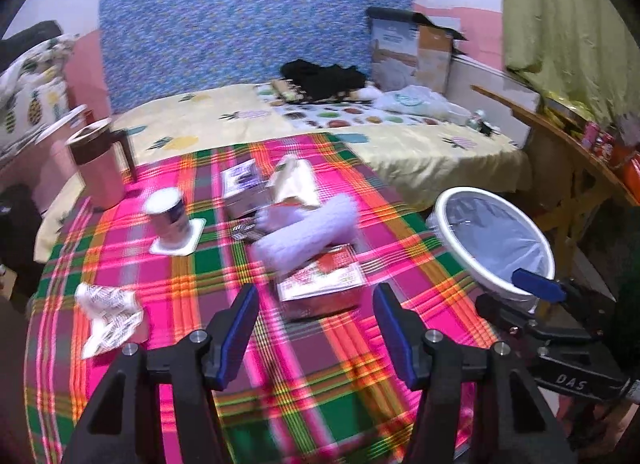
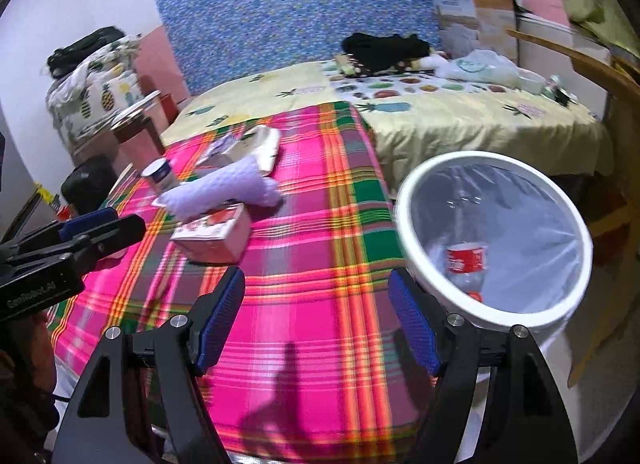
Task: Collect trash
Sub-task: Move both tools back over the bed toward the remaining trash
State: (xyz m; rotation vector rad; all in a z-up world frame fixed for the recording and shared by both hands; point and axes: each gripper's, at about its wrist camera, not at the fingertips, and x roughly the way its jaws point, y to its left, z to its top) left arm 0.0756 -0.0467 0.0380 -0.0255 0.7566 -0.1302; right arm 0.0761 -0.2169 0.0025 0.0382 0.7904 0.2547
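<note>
Landmark: white-rimmed bin with clear liner, standing off the plaid tablecloth's right edge. A red-labelled bottle lies inside it.

Trash on the cloth, all left of the bin: red-and-white carton nearest; lilac padded wrap lying over it; crumpled printed paper farthest, near the cloth's left edge.

Left gripper: fingers spread, nothing between them. Right gripper: spread, empty, just beside the bin rim. Bare cloth lies between carton and bin.
</note>
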